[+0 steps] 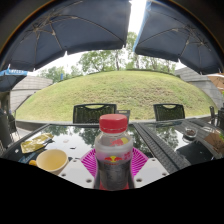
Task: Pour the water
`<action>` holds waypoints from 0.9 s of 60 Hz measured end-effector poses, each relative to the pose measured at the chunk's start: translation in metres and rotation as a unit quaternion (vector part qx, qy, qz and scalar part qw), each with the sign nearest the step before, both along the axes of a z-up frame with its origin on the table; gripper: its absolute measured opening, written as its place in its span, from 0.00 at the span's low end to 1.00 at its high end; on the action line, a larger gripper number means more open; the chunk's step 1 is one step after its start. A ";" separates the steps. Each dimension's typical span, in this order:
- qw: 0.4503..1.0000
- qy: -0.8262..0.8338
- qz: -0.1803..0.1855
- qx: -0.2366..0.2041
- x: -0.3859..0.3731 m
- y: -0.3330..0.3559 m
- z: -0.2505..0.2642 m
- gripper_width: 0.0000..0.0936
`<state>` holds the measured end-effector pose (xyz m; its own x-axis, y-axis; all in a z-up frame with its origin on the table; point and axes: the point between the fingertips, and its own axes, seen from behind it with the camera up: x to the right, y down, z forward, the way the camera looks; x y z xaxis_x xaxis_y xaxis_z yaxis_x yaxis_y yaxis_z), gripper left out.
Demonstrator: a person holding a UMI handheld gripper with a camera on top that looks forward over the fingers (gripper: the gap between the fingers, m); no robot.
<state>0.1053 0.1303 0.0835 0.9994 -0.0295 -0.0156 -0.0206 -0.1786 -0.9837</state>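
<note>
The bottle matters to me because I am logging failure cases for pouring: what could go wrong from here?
1. The bottle still wears its red cap; tipped like this, probably nothing pours.
2. The hand-held gripper has pink pads at the bottle's sides, but contact is unclear; it might slip when lifted.
3. The yellow bowl sits close beside the fingers on the glass table and could get knocked.

Bright daylight outdoors, strongest on the lawn (115,92) and in the gap between the two dark umbrellas (70,28). Shaded underneath, yet clear. Glare and sky reflections across the glass bench (160,140). Heavy fisheye bending toward the rim. Bottle (113,150) up close, slightly soft; label unreadable.
</note>
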 end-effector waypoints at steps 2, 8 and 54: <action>1.000 0.000 -0.004 0.000 -0.007 -0.002 0.000 0.44; 0.999 -0.011 -0.005 -0.030 -0.004 -0.005 -0.003 0.58; 0.992 -0.103 0.052 -0.059 -0.166 -0.342 -0.013 0.90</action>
